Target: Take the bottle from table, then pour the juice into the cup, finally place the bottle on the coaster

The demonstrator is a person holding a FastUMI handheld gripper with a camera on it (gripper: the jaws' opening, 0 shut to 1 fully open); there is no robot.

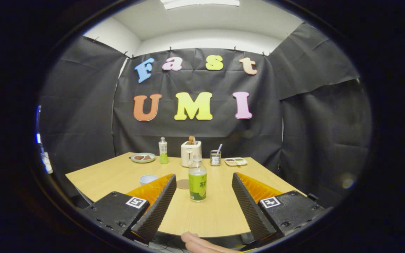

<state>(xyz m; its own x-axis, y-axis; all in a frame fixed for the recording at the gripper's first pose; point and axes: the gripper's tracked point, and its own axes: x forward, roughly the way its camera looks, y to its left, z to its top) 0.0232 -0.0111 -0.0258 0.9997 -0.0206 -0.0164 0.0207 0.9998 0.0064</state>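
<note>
A clear bottle (197, 181) with a green label and pale juice stands upright on the wooden table (216, 214), just ahead of my fingers and between their lines. My gripper (204, 177) is open, its fingertips either side of the bottle and apart from it. A round brown coaster (183, 184) lies flat on the table just left of the bottle. A pale blue cup (148, 179) sits further left, partly hidden behind my left finger (160, 203).
At the table's far side stand a second bottle (162, 151), a plate with food (142, 157), a white toaster (191, 153), a small mesh holder (215, 157) and a divided dish (236, 161). A person's hand (202, 244) shows below the near table edge.
</note>
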